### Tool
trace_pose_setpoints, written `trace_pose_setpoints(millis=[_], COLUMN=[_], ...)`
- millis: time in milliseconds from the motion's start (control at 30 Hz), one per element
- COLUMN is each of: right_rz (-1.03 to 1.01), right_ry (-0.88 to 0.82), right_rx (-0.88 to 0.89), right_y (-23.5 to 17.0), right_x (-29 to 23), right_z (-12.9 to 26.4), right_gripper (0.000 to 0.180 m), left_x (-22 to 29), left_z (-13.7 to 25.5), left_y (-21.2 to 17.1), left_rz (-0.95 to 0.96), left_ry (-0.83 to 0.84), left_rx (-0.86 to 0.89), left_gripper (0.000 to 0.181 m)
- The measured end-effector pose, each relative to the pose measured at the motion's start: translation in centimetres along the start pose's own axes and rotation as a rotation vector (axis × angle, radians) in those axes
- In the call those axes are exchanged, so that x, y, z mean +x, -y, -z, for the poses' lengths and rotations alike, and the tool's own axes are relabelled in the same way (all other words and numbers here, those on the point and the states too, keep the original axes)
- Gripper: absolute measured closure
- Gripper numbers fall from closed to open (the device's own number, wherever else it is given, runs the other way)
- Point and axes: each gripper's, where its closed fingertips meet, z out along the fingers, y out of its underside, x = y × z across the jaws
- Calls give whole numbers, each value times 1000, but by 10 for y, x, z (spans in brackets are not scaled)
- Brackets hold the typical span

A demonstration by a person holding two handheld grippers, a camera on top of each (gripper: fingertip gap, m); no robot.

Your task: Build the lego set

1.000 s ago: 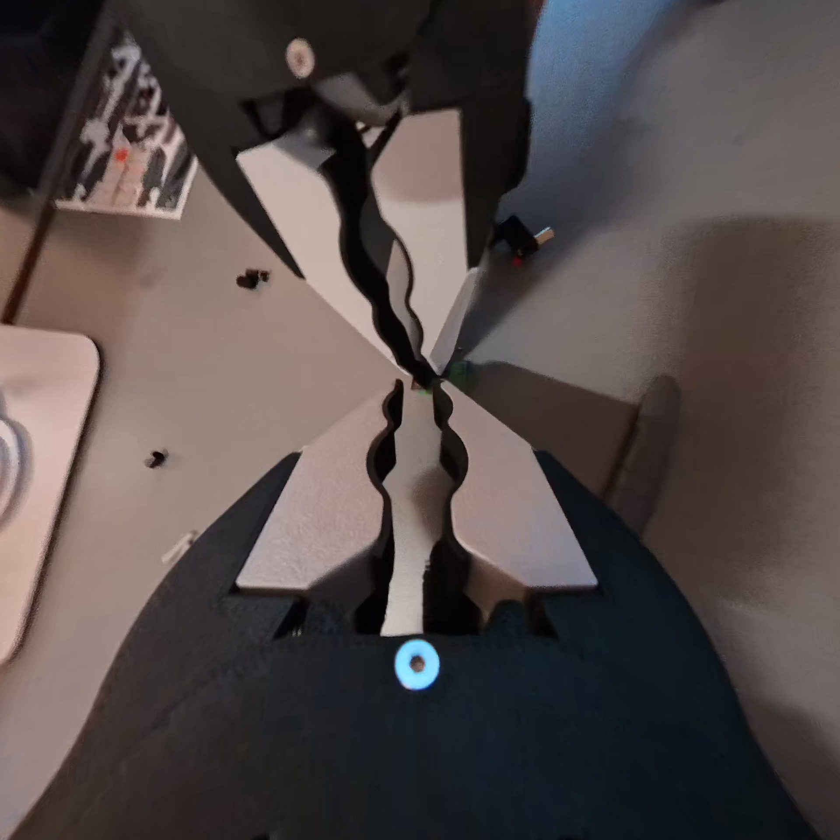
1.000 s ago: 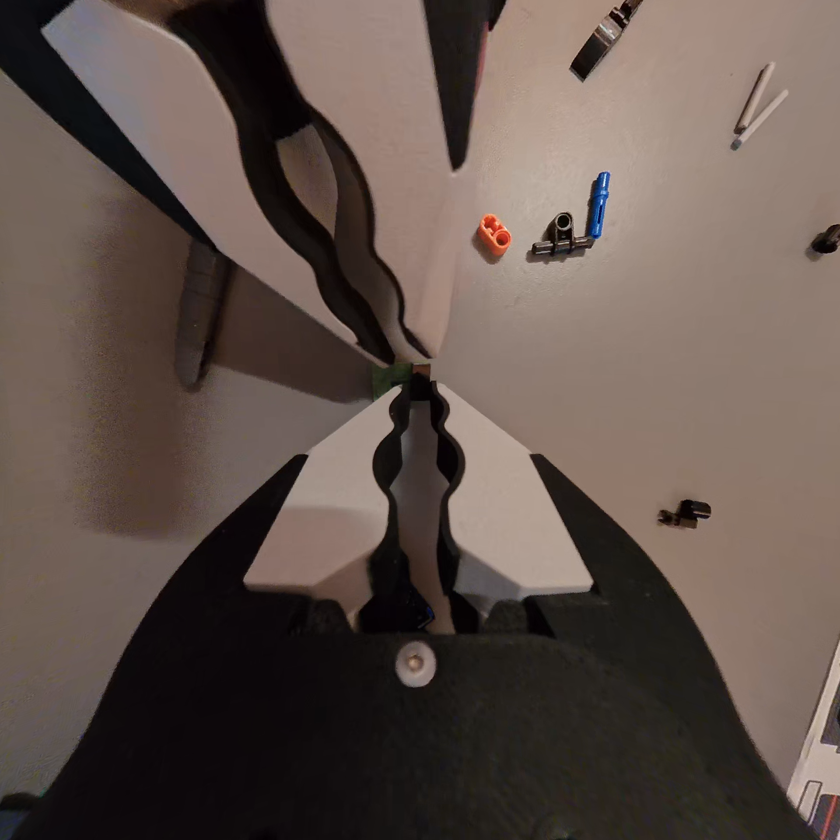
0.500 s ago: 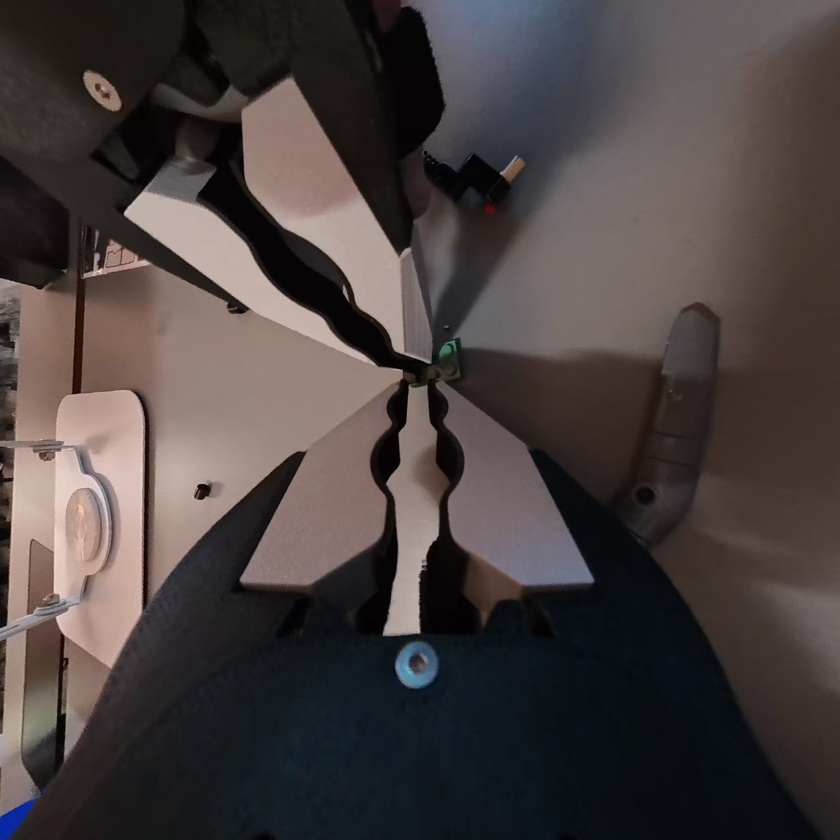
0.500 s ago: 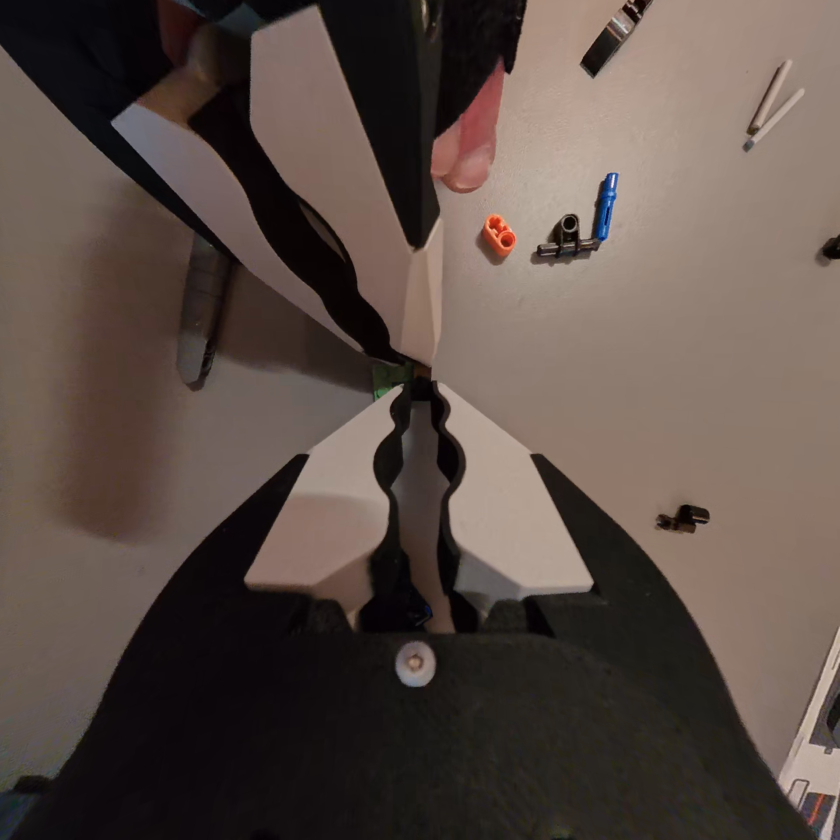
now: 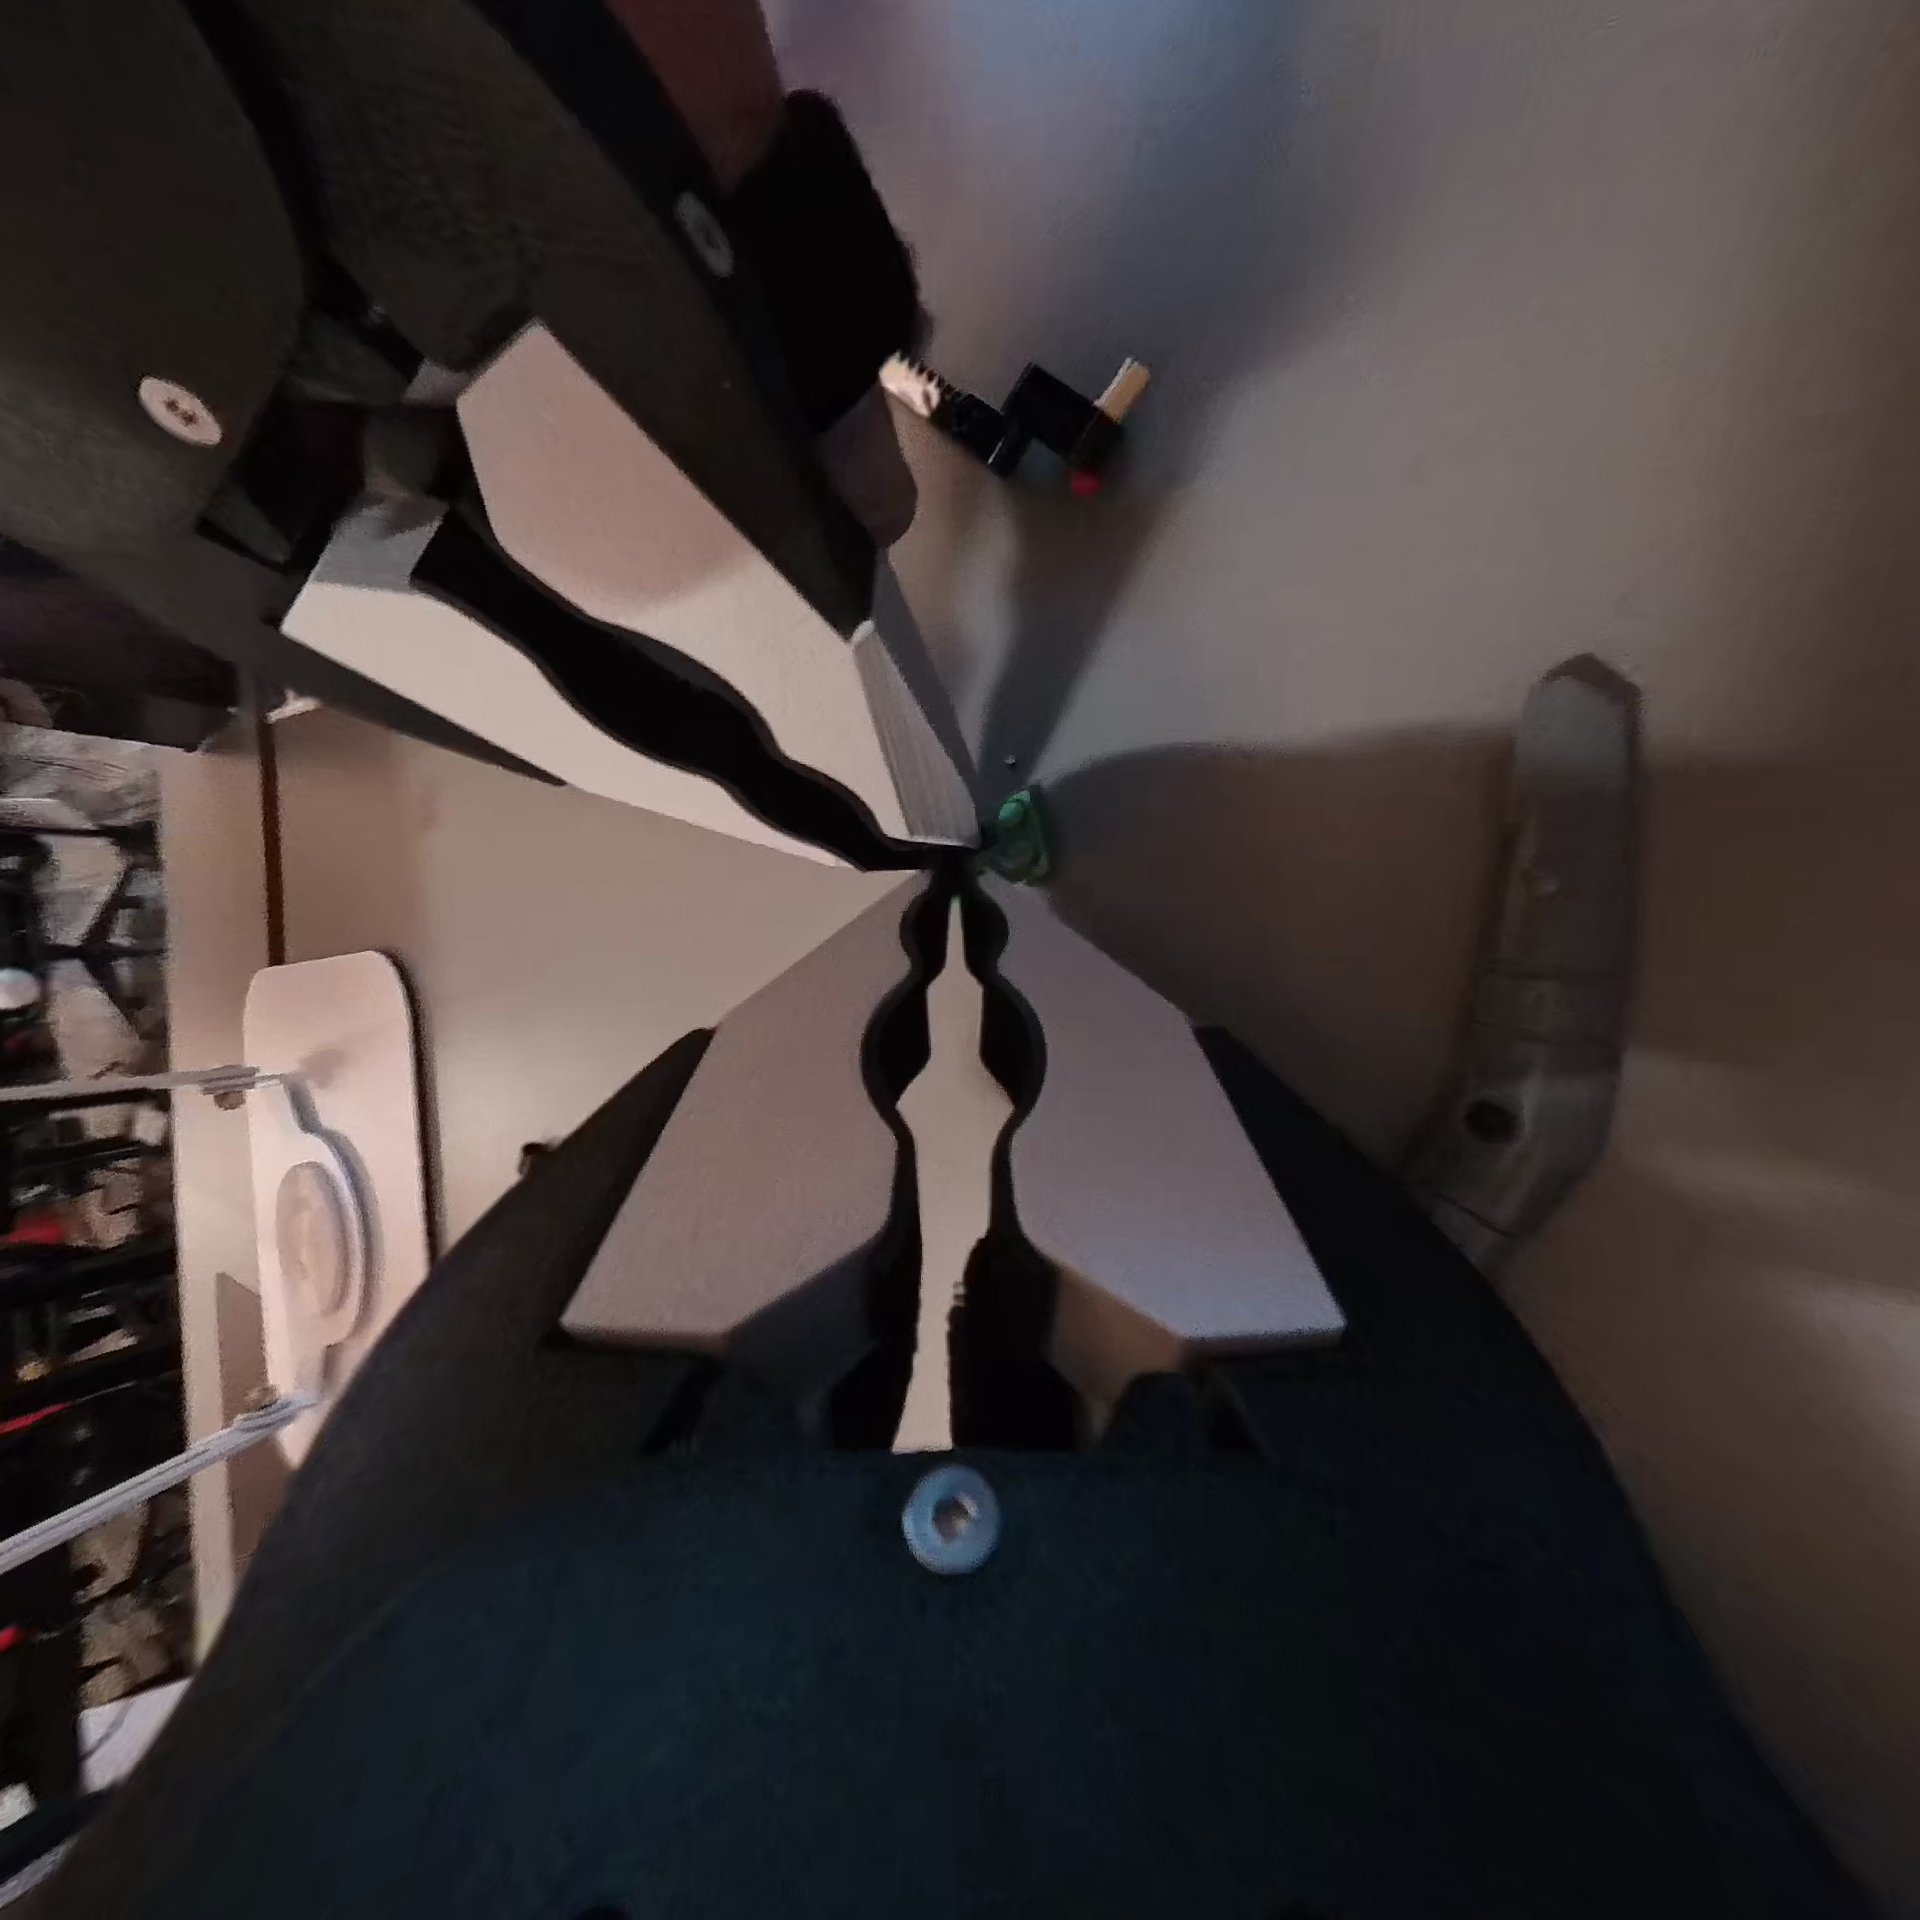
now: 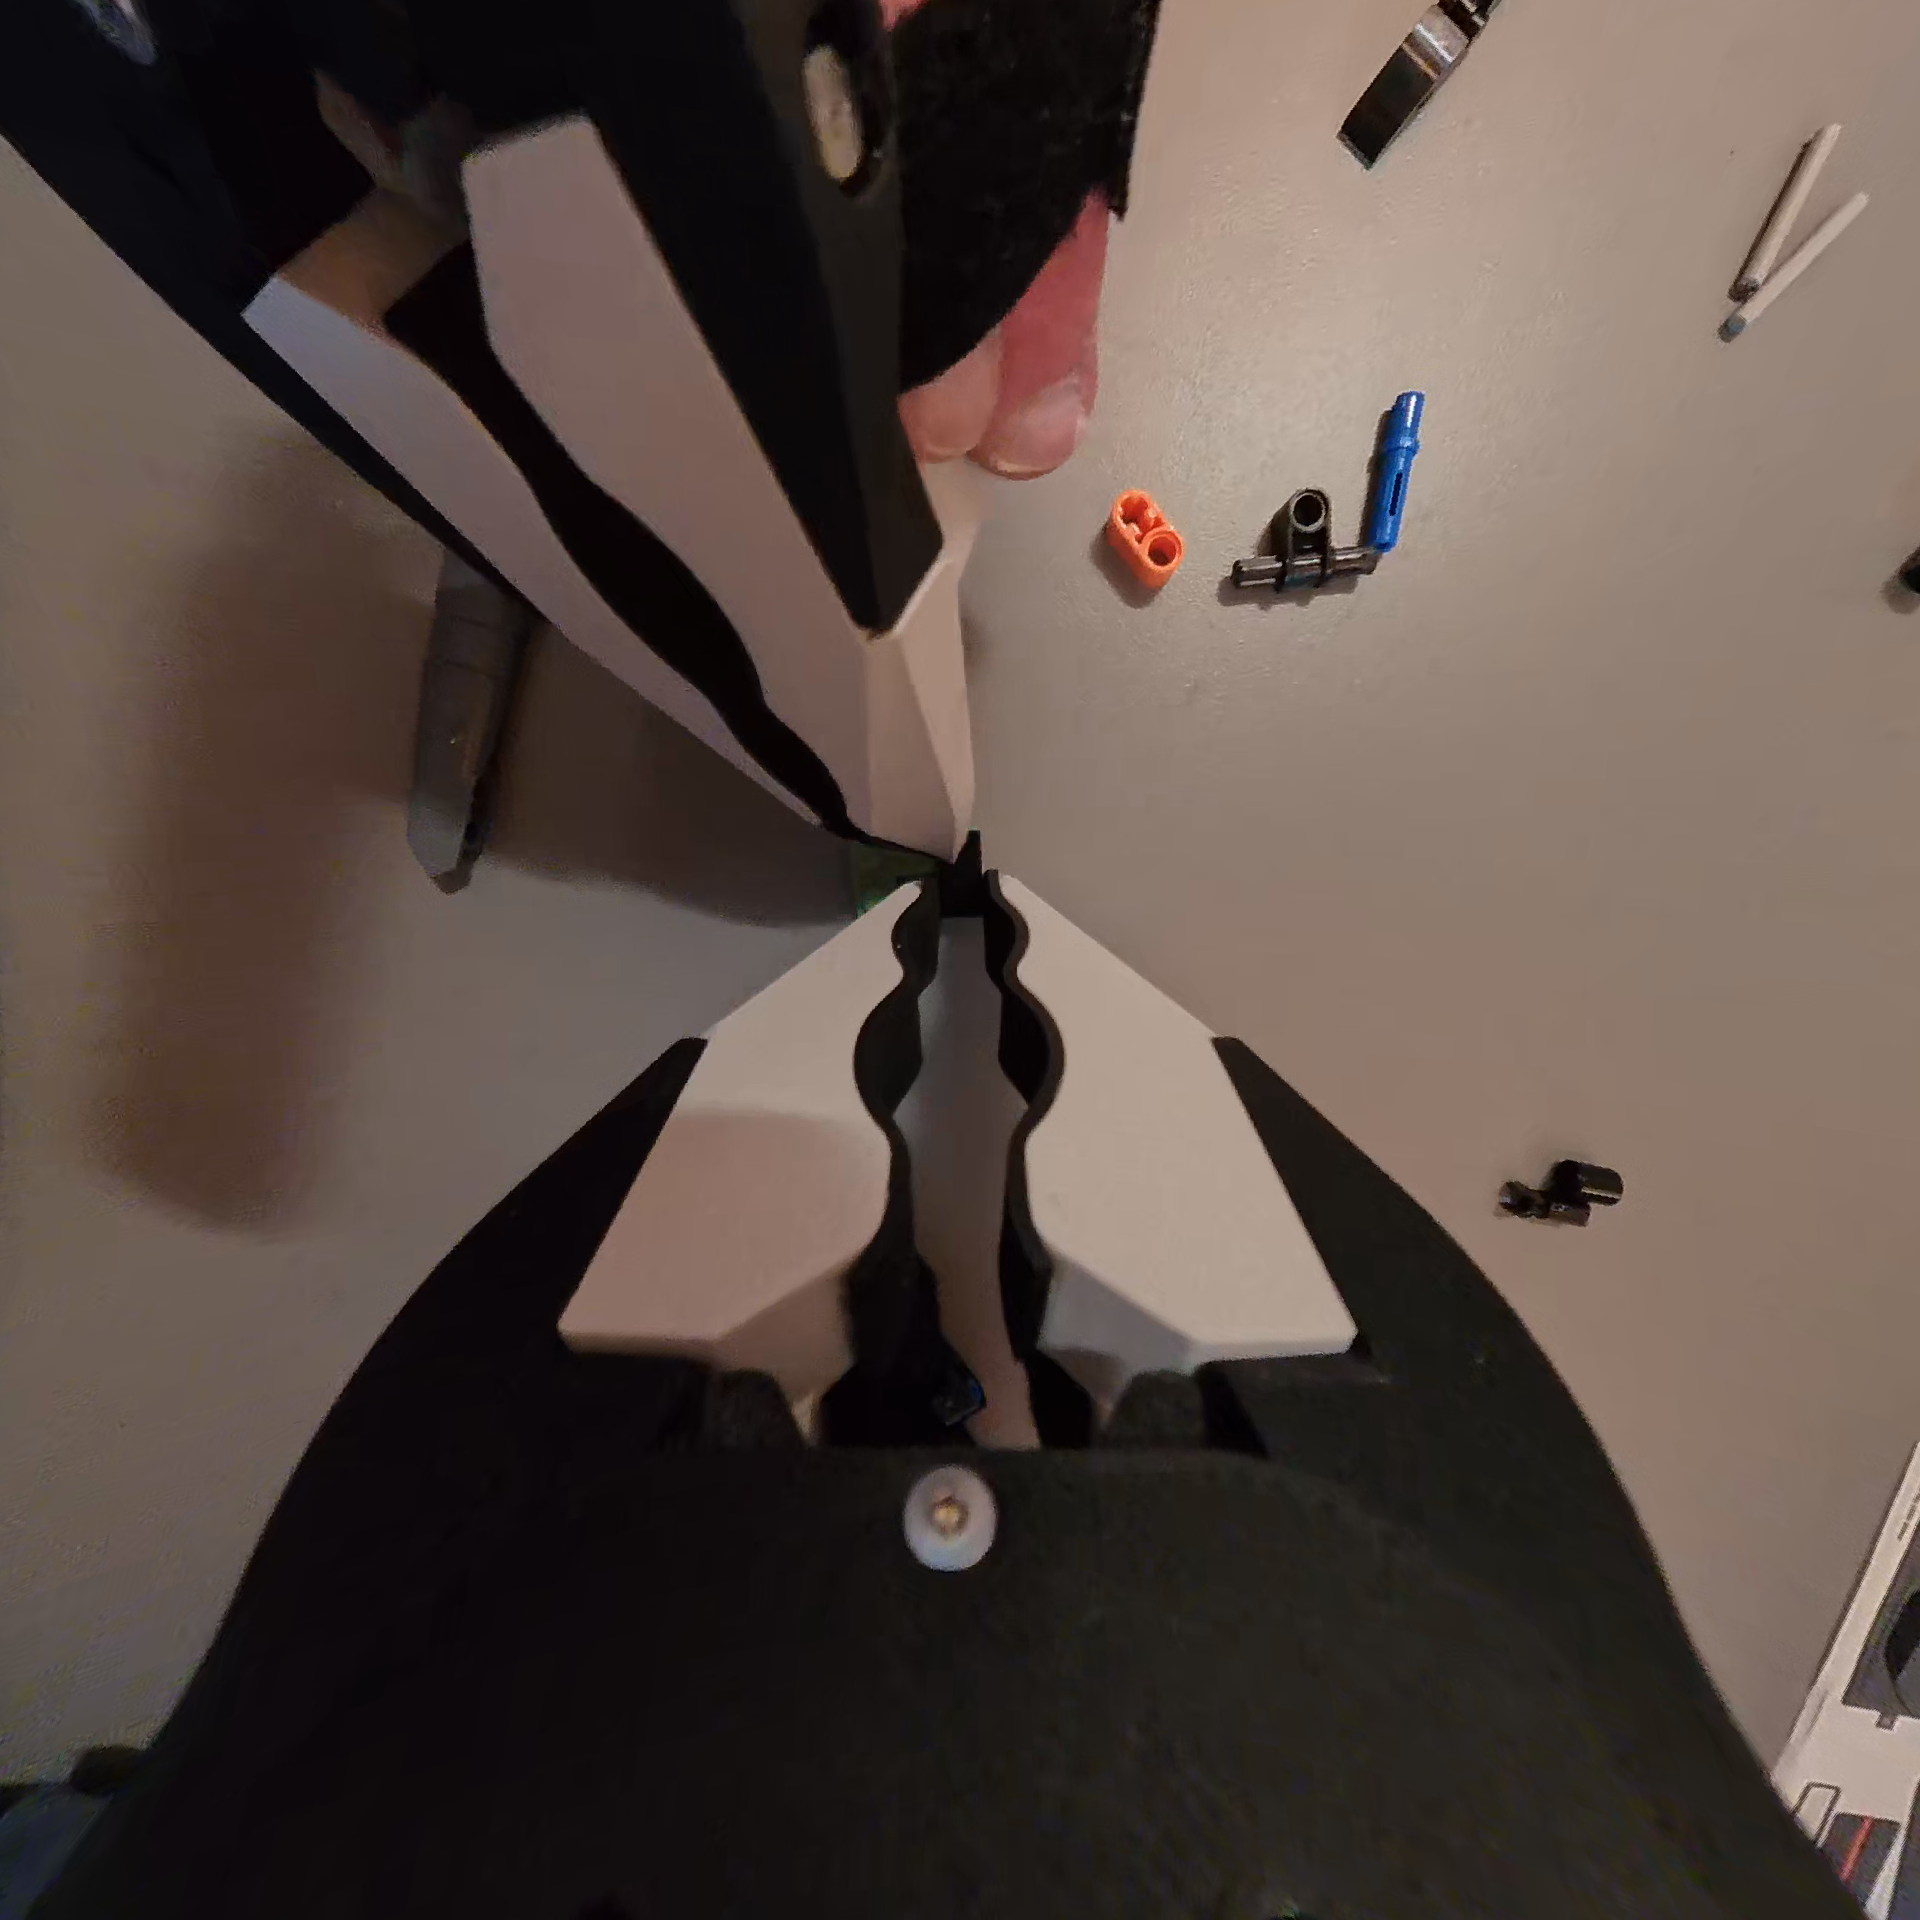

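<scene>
Both hand-held grippers meet tip to tip above the bench (image 6: 1455,831). Left hand-held gripper (image 5: 954,891) now nearly closed, pinching the green piece (image 5: 1016,831); right hand-held gripper (image 6: 961,888) grips a black piece (image 6: 964,883). The right one has tilted since 1 s ago, so the join looks under way.

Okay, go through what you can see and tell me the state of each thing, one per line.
left gripper: shut on a small green piece.
right gripper: shut on a small black piece.
orange connector: lying loose on the table.
blue pin: lying loose.
grey curved piece: lying untouched.
</scene>
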Motion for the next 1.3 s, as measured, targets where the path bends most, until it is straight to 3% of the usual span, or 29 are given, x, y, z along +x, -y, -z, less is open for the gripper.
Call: trace_pose_setpoints(millis=[1300], right_rz=[-183], right_ry=[-2], right_rx=[189], right_y=[7], right_x=[6], right_z=[6], right_gripper=[180], left_x=[-1], left_z=[-1], left_y=[-2], left_rz=[41], left_ry=[4], left_rx=[-21], left_gripper=[181])
